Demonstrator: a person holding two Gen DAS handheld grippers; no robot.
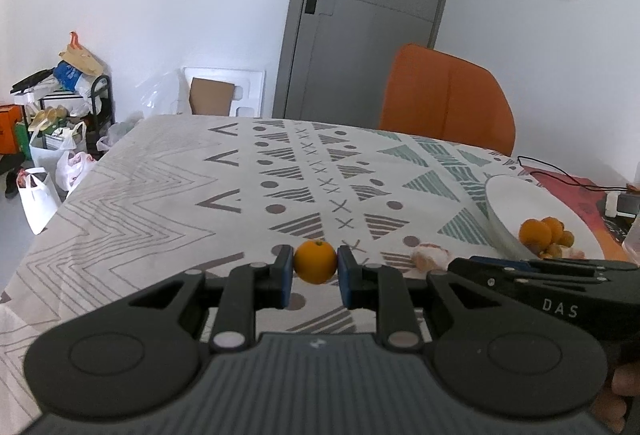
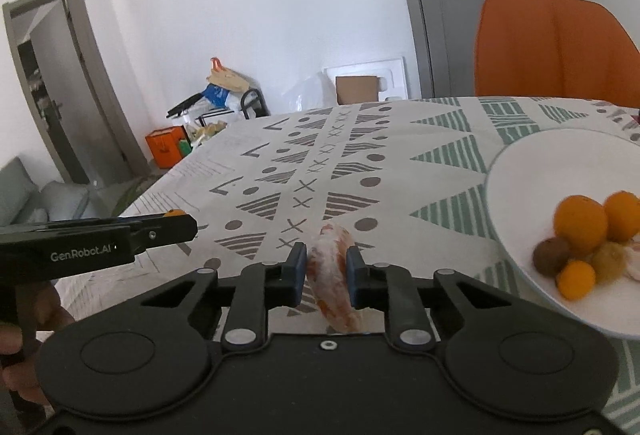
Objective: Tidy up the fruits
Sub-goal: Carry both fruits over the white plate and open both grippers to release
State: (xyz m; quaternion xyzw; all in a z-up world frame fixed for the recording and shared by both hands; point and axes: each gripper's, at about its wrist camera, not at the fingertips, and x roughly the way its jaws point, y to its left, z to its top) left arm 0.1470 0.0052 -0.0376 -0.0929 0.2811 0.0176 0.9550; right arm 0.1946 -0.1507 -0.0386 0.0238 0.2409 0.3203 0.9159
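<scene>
**Orange fruit in both your tongs**

Your left tongs (image 1: 316, 262) pinch a small orange (image 1: 315, 261) above the patterned worktop (image 1: 160, 195). Only your right camera shows the right tongs (image 2: 327, 267) gripping a peeled citrus segment (image 2: 332, 271) beside the white plate (image 2: 520, 171) of fruit.

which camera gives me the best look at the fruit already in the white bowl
The right wrist view: the white bowl is close, and its fruit pile shows separate pieces. In the left wrist view the pile is small, distant and partly hidden behind the right gripper.
</scene>
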